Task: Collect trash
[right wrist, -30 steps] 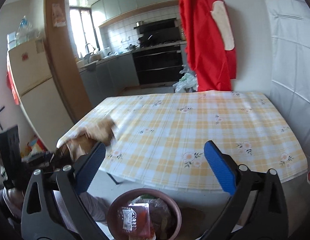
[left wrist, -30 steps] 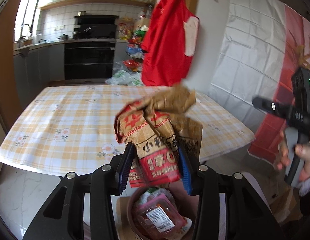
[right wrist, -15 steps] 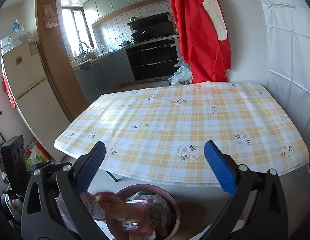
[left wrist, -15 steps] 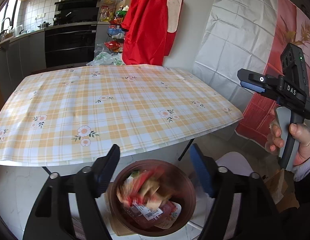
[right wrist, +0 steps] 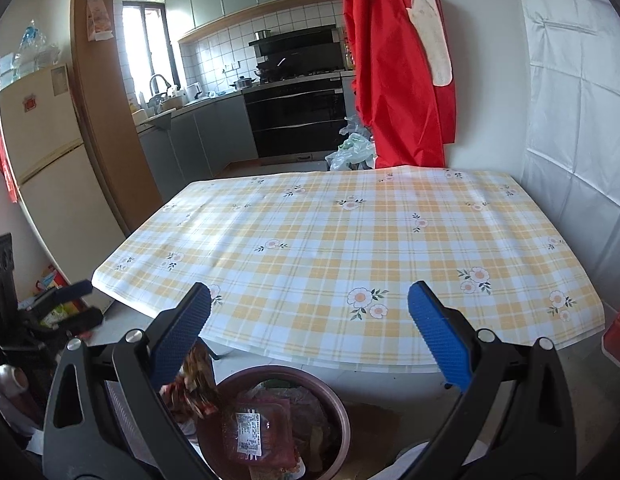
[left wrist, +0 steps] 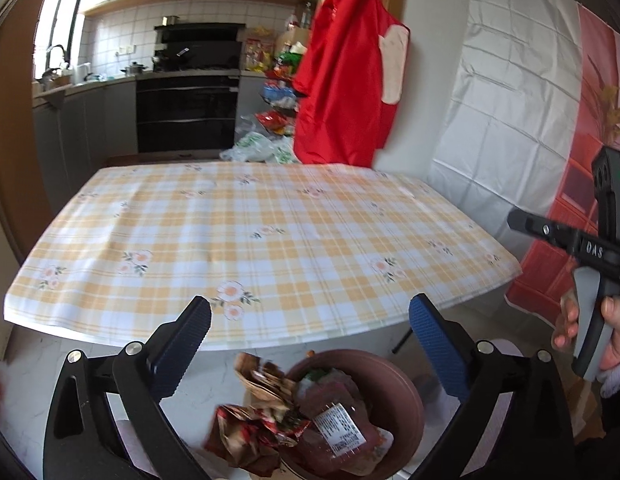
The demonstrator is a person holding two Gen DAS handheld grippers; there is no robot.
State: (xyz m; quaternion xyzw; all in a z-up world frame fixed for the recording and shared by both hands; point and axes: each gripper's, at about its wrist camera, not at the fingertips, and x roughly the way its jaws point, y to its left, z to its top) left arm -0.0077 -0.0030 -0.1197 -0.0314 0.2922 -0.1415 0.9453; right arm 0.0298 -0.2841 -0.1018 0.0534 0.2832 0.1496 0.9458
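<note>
Tools (left wrist: 310, 326) (right wrist: 308, 312) tilted down over bin (left wrist: 406, 396)

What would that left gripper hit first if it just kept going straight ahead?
Probably the checked tablecloth: the left gripper, jaws opening with nothing between them, points slightly downward over the bin toward the table's near edge, though depth is uncertain.

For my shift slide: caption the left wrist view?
Left gripper opening empty above the bin; crumpled bag draped over its rim.

Two grippers (left wrist: 310, 322) (right wrist: 309, 308), one bin (left wrist: 406, 408), one crumpled wrapper (left wrist: 257, 420), one table (left wrist: 269, 220) — and one red garment (left wrist: 346, 92).
</note>
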